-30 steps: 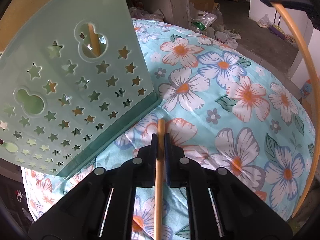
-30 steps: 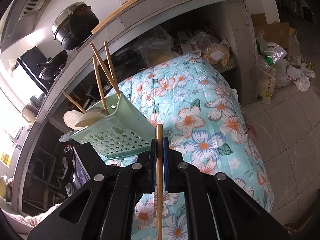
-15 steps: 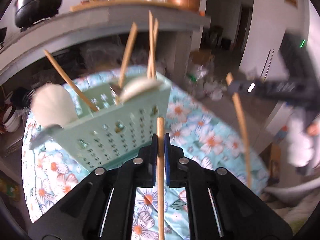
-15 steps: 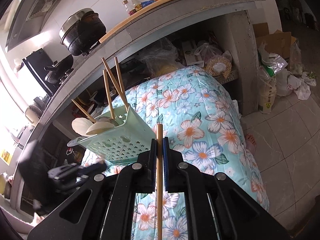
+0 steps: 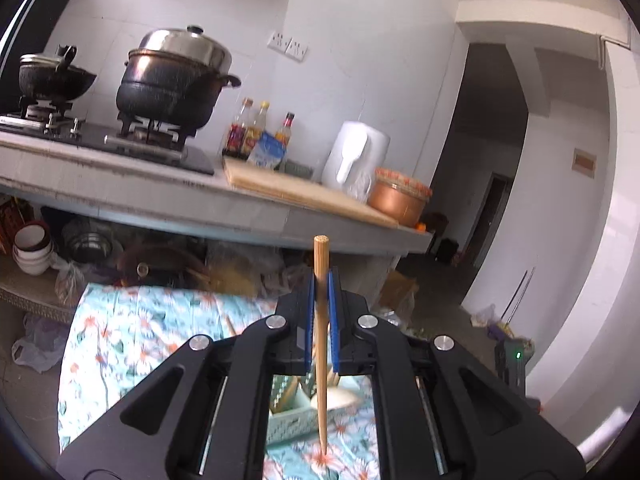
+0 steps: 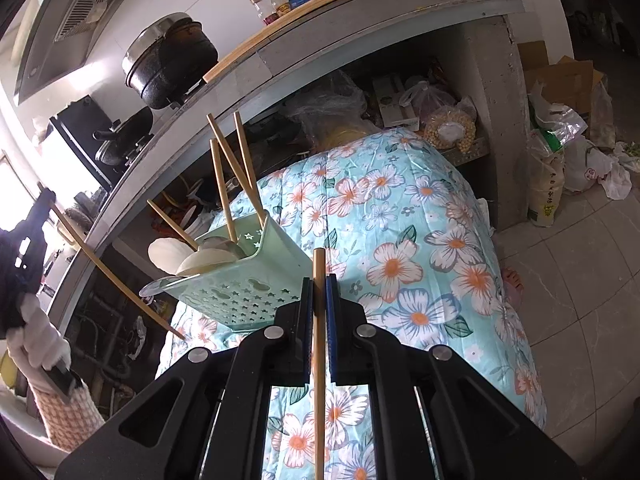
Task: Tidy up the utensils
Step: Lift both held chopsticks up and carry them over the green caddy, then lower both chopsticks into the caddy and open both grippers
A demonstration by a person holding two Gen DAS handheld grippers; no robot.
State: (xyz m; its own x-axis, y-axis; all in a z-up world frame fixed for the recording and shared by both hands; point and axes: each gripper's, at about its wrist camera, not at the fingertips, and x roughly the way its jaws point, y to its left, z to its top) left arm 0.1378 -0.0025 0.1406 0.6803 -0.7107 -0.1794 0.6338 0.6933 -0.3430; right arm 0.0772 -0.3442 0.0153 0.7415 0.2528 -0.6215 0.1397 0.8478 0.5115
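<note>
Closest to you, your right gripper (image 6: pixel 319 292) is clamped on a round, pale wooden chopstick (image 6: pixel 319 356); blue pads pinch it on both sides, and its blunt end pokes out past the black fingertips toward the caddy. Your left gripper (image 5: pixel 321 296) likewise grips a second chopstick (image 5: pixel 320 344), a smooth tapered stick of light wood, flat-cut end forward, thin end trailing back between the black plastic arms. From the right wrist view, that left gripper shows at the far left of the caddy, held in a white-gloved hand (image 6: pixel 38 332) with a pink checked cuff, its stick slanting down toward the cloth beside the caddy. The landmark itself, the mint-green plastic caddy (image 6: pixel 240 296), sits just beyond the right fingertips: a squarish bin, walls perforated with star and gourd-shaped cut-outs, tilted on the cloth. Inside it stand several wooden chopsticks (image 6: pixel 236 172) fanned at different angles, plus pale, glossy rounded spoons (image 6: pixel 192 254) leaning over its left rim. Under and around the caddy lies a quilted teal cloth (image 6: pixel 420 248) printed with white-and-orange flowers. Behind the caddy runs a grey concrete counter (image 6: pixel 360 36) with a wooden board on top; a speckled dark pot (image 6: pixel 172 60) with a shiny steel lid sits above and left of the caddy.
</note>
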